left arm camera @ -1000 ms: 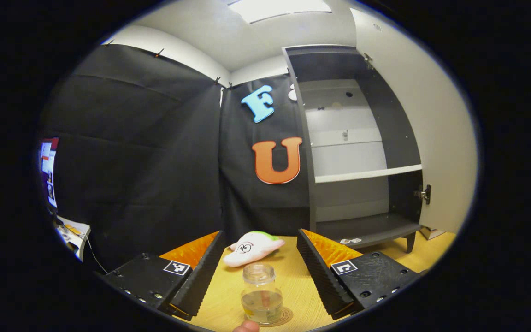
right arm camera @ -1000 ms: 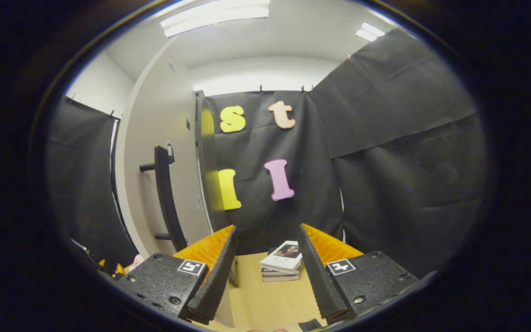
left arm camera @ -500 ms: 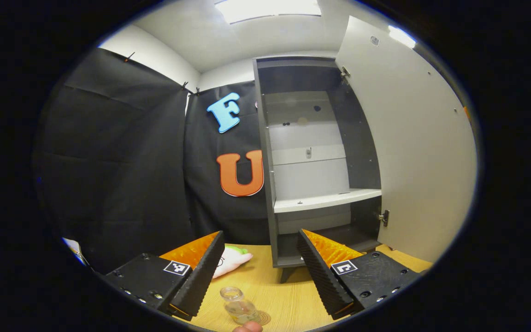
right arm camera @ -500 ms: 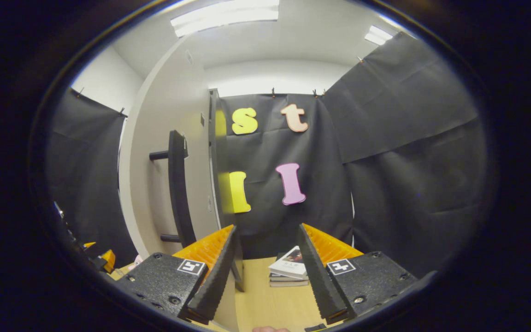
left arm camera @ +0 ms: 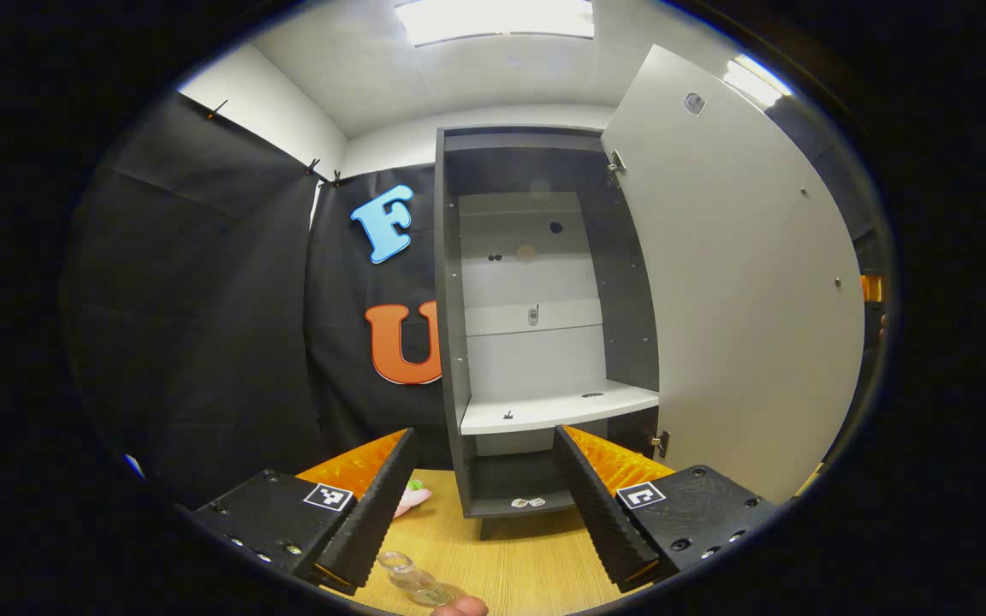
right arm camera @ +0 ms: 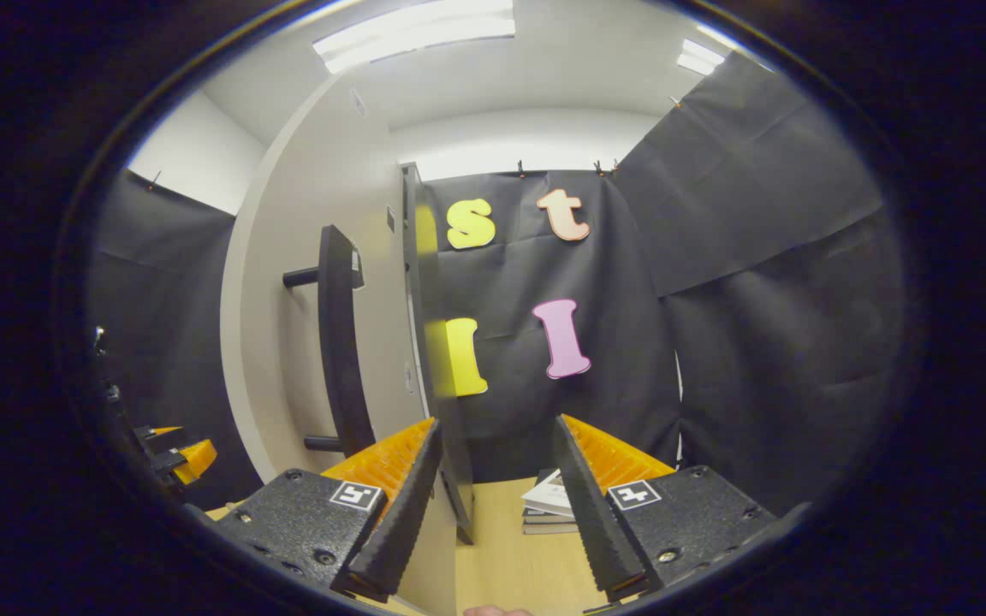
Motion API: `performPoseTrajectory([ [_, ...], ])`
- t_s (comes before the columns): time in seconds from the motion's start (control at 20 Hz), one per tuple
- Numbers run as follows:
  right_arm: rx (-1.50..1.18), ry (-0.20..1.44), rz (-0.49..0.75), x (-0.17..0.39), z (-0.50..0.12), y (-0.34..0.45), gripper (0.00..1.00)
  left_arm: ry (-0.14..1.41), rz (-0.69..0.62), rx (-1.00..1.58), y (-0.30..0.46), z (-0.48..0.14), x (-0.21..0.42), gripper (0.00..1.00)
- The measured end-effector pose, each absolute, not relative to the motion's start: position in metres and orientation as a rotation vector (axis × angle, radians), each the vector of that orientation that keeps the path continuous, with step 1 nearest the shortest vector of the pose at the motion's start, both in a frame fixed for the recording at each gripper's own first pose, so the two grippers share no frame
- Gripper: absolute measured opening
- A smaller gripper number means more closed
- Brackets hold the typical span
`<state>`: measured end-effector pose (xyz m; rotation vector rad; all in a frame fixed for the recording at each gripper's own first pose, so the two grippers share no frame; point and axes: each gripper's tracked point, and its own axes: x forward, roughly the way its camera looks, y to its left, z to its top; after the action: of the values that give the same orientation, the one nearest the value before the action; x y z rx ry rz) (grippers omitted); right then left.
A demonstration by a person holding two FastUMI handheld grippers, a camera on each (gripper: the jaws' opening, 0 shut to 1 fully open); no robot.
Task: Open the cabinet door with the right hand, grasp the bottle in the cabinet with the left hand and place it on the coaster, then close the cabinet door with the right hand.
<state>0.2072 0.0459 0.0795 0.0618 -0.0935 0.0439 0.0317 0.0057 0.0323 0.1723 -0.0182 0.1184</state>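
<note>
The small clear glass bottle (left arm camera: 412,582) stands on the wooden table at the lower edge of the left gripper view, on a round coaster (left arm camera: 452,592) that barely shows. My left gripper (left arm camera: 484,505) is open and empty, above and behind the bottle, facing the open grey cabinet (left arm camera: 544,291). Its white door (left arm camera: 741,291) is swung out to the right. In the right gripper view the door's outer face (right arm camera: 288,282) carries a black bar handle (right arm camera: 343,342). My right gripper (right arm camera: 493,505) is open, and the door's edge (right arm camera: 426,342) runs down just in front of its left finger.
The cabinet shelves (left arm camera: 557,411) hold no objects. A pink and green plush toy (left arm camera: 412,498) lies on the table left of the cabinet. A stack of books (right arm camera: 551,506) lies on the table beyond the right gripper. The left gripper's orange finger (right arm camera: 189,458) shows beyond the door.
The left gripper has drawn back from the bottle and turned toward the cabinet, which now sits mid-view. The right gripper has edged closer to the door's edge and handle.
</note>
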Motion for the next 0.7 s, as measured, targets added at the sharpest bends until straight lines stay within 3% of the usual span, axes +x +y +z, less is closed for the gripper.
performPoseTrajectory([
  [0.5, -0.019, -0.079, 0.069, 0.204, 0.082, 0.056, 0.82, -0.013, 0.048, 0.181, -0.022, 0.021, 0.032, 0.96],
  [0.7, -0.028, -0.057, 0.161, 0.203, 0.077, 0.090, 0.81, -0.009, 0.040, 0.172, -0.022, 0.021, 0.030, 0.96],
])
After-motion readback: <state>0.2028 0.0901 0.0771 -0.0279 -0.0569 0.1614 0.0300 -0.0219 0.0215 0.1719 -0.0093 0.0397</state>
